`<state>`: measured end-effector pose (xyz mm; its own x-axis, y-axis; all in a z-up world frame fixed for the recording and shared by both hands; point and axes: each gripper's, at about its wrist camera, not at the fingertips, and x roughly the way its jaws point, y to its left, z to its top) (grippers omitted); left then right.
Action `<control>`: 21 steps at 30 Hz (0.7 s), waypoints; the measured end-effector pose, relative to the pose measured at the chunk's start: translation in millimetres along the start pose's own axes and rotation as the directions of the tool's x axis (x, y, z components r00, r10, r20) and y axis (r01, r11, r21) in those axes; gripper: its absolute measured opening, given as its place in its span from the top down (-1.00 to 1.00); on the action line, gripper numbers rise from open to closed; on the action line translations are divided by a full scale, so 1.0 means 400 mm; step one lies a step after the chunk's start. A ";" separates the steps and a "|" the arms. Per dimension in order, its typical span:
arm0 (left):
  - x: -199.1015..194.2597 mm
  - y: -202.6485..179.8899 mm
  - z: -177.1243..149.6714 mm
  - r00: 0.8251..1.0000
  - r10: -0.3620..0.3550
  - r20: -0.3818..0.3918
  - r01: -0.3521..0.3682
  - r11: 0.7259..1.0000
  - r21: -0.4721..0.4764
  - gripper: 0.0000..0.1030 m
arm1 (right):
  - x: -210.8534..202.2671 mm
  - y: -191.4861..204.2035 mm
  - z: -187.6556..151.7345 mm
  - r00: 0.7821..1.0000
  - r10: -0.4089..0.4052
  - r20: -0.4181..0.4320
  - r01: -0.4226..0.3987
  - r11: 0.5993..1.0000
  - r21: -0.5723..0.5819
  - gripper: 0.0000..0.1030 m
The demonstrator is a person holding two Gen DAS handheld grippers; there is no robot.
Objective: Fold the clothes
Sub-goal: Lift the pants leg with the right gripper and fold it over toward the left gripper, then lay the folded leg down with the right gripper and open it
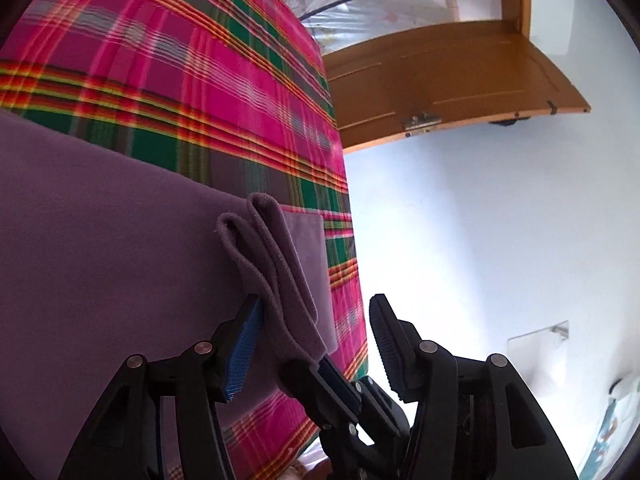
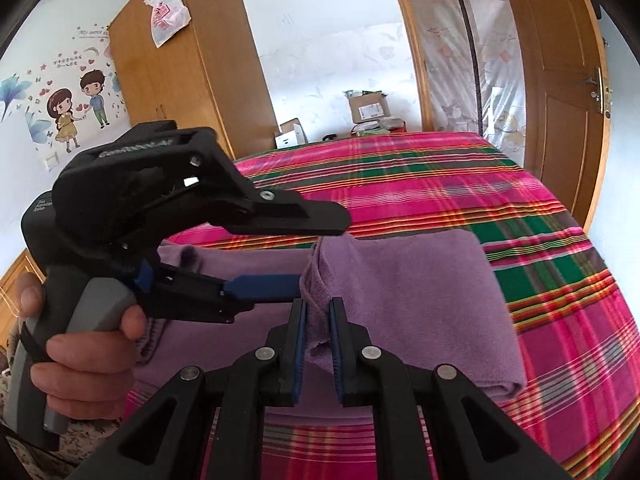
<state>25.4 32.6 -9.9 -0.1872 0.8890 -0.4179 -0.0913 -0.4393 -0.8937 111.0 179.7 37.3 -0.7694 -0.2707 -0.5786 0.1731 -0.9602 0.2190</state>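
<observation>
A purple garment (image 2: pixel 408 300) lies partly folded on the bed's pink plaid cover (image 2: pixel 440 184). My right gripper (image 2: pixel 319 320) is shut on a bunched edge of the purple garment, lifted a little off the bed. It also shows in the left wrist view (image 1: pixel 320 376), holding that edge. My left gripper (image 1: pixel 316 312) is open, its jaws wide around the raised fold of the purple garment (image 1: pixel 276 252). It appears in the right wrist view (image 2: pixel 316 252), just left of the right gripper, one finger above and one below the fold.
A wooden door (image 2: pixel 568 100) stands at the bed's far right and a wooden wardrobe (image 2: pixel 192 60) at the far left. Cardboard boxes (image 2: pixel 368 110) sit beyond the bed's far end. The bed's right edge (image 1: pixel 344 184) drops off beside a white wall.
</observation>
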 end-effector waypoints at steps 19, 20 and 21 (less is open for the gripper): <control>-0.064 0.012 0.017 0.977 0.155 0.143 -0.158 0.987 0.006 -0.11 | 0.024 0.090 -0.018 0.991 0.133 -0.019 -0.132 0.991 0.037 0.77; -0.065 0.010 0.016 0.973 0.176 0.148 -0.180 0.983 0.015 -0.11 | 0.029 0.092 -0.023 0.990 0.137 -0.026 -0.136 0.990 0.041 0.77; -0.064 0.010 0.015 0.970 0.191 0.151 -0.195 0.981 0.018 -0.11 | 0.034 0.094 -0.027 0.989 0.141 -0.032 -0.140 0.989 0.045 0.77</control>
<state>23.8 7.6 -1.7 -0.3466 0.7591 -0.5510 -0.0707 -0.6069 -0.7916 113.8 139.3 29.2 -0.7168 -0.4058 -0.5670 0.2510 -0.9088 0.3332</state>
